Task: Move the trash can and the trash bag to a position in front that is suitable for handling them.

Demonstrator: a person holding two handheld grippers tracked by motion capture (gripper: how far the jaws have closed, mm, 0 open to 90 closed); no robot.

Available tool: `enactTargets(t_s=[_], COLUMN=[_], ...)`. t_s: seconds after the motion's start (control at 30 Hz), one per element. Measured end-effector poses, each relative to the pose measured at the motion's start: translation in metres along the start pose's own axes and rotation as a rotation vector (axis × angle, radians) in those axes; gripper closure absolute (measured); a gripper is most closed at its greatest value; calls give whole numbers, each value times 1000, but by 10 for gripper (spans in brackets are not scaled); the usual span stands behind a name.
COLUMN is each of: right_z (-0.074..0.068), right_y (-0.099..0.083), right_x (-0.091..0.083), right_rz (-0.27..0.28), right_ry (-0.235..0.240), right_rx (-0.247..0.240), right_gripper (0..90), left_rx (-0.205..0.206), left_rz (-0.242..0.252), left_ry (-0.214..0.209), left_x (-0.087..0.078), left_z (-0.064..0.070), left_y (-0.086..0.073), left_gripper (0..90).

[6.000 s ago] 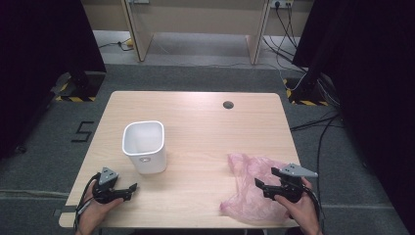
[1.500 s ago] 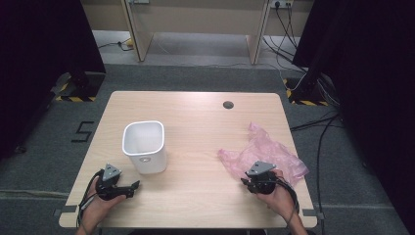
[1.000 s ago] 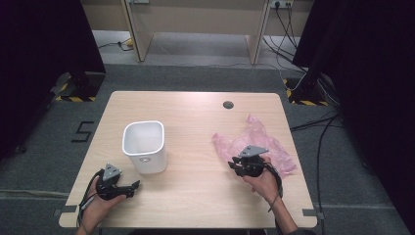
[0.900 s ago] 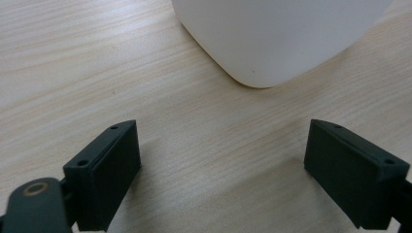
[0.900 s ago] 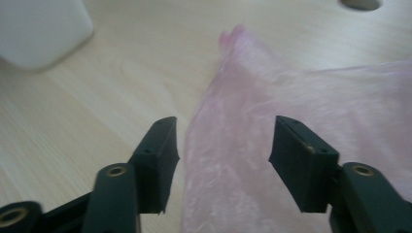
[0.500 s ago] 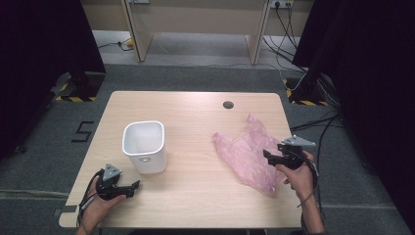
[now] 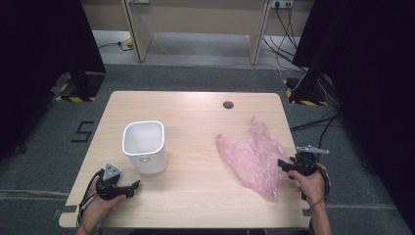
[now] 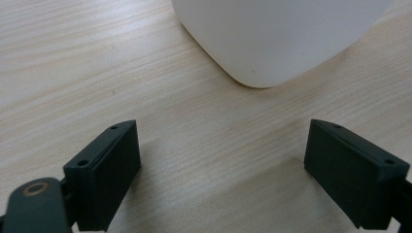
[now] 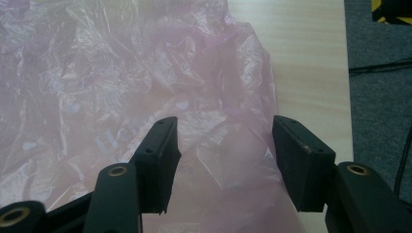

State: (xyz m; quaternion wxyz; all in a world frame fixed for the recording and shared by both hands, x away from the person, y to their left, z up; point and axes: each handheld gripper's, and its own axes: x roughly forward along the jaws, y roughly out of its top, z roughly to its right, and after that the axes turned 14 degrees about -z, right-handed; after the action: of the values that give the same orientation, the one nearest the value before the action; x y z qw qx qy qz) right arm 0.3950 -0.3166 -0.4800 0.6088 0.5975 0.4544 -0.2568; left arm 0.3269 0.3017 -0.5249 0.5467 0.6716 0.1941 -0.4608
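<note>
At the near right of the bench (image 7: 195, 112), my right claw (image 9: 223, 145) stands wide over the edge of the pink plastic bag (image 7: 254, 154), not yet gripping. Next I judge it must close on that edge. My left claw (image 8: 221, 160) waits wide, near the white bin (image 7: 143, 146). Pale wood bench, grey carpet, dark curtains around.

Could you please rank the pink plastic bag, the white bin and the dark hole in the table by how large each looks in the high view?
1. pink plastic bag
2. white bin
3. dark hole in the table
</note>
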Motion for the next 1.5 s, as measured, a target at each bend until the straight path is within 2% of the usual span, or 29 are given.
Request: enactTargets(t_s=[0.1, 0.17, 0.27, 0.3, 0.33, 0.37, 0.47, 0.5, 0.57, 0.6, 0.63, 0.7, 0.9, 0.93, 1.03, 1.07, 1.17, 1.27, 1.3, 1.33, 1.37, 1.4, 1.43, 1.5], right_z=[-3, -8, -12, -11, -9, -6, 2, 9, 13, 13, 13, 10, -15, -15, -27, -27, -26, -20, -15, -15, -10, -10, -7, -8], right_y=[-9, -17, -17, -13, -12, -11, -11, -13, -18, -18, -20, -22, -23, -23, -19, -19, -16, -17, -19, -19, -22, -22, -25, -27], right_x=[-4, -9, -16, -24, -28, -30, -28, -23, -18, -18, -17, -18, -24, -24, -28, -28, -33, -30, -25, -25, -20, -20, -18, -18], right_rz=[-12, -1, 27, 78, 100, 110, 109, 71, 31, 31, -16, -38, -26, -26, -29, -29, 35, 41, 29, 29, -4, -4, -48, -66], right_ry=[-4, 19, 22, 10, -15, -36, -31, -40, -33, -33, -17, -4, 7, 7, 5, 5, -55, -56, -66, -66, -46, -46, -4, 7], right_rx=[5, 28, 4, -8, -16, -22, -9, -2, 25, 25, 40, 28, -15, -15, -49, -49, -80, -67, -54, -54, -25, -25, -6, -4], right_gripper=[395, 357, 350, 344, 334, 328, 318, 346, 362, 362, 363, 375, 368, 368, 360, 360, 327, 327, 329, 329, 364, 364, 368, 372], left_rx=[0, 0, 0, 1, 1, 2, 4, 4, 3, 3, 3, 4, 4, 4, 4, 4, 4, 4, 4, 4, 4, 4, 4, 4], left_rz=[0, 0, 0, 0, 0, 0, 0, 0, 0, 0, 0, 0, 0, 0, 0, 0, 0, 0, 0, 0, 0, 0, 0, 0], left_ry=[0, 0, 0, -1, -1, -2, -2, -2, -2, -2, -2, -2, -2, -2, -2, -2, -2, -2, -2, -2, -2, -2, -2, -2], left_x=[0, 0, 0, 0, 0, 0, 0, 0, 0, 0, 0, 0, 0, 0, 0, 0, 0, 0, 0, 0, 0, 0, 0, 0], left_z=[0, 0, 0, 0, 0, 0, 0, 0, 0, 0, 0, 0, 0, 0, 0, 0, 0, 0, 0, 0, 0, 0, 0, 0], left_y=[0, 0, 0, 0, 0, 0, 0, 0, 0, 0, 0, 0, 0, 0, 0, 0, 0, 0, 0, 0, 0, 0, 0, 0], left_gripper=[121, 121, 121, 121, 121, 121, 121, 121, 121, 121, 121, 121, 121, 121, 121, 121, 121, 121, 121, 121, 121, 121, 121, 121])
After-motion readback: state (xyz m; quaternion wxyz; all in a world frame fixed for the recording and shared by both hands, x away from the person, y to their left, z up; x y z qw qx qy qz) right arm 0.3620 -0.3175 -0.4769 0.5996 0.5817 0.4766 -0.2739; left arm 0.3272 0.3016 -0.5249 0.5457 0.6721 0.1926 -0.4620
